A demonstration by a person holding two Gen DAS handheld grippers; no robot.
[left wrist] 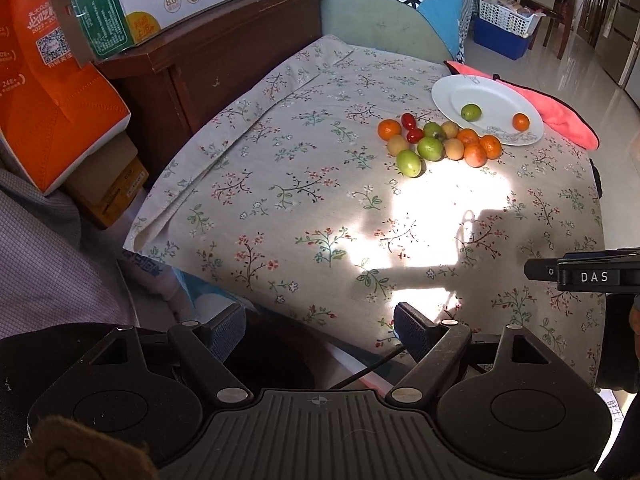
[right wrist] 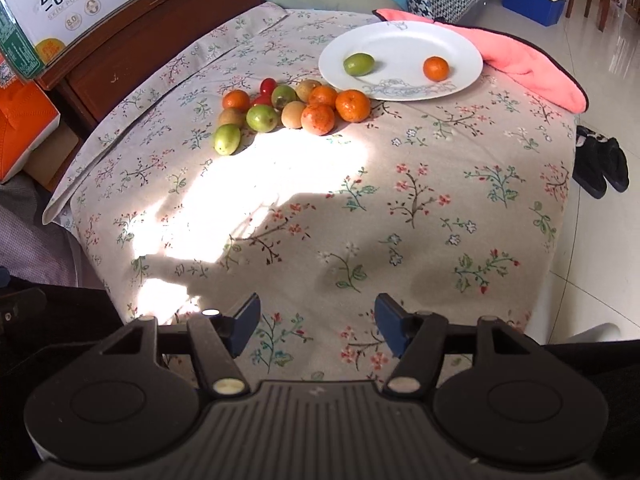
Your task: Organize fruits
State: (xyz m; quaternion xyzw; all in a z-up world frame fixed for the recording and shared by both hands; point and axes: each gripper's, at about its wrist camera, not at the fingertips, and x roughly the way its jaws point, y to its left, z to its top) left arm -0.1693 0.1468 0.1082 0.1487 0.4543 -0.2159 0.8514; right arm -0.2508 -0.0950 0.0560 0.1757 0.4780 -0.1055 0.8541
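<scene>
left gripper [left wrist: 320,330] released, empty | right gripper [right wrist: 316,330] released, empty | fruit pile [right wrist: 288,110] beside plate [right wrist: 404,36] at table's far edge, awaiting sorting

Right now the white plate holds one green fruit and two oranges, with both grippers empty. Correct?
Not quite. The white plate holds one green fruit and only one orange, as the right wrist view shows. Both the left gripper and the right gripper are empty.

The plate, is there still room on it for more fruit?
Yes. The white plate holds only a green fruit and a small orange; bare patches lie between them and toward the pink cloth. The fruit pile beside its near rim is crowded.
</scene>
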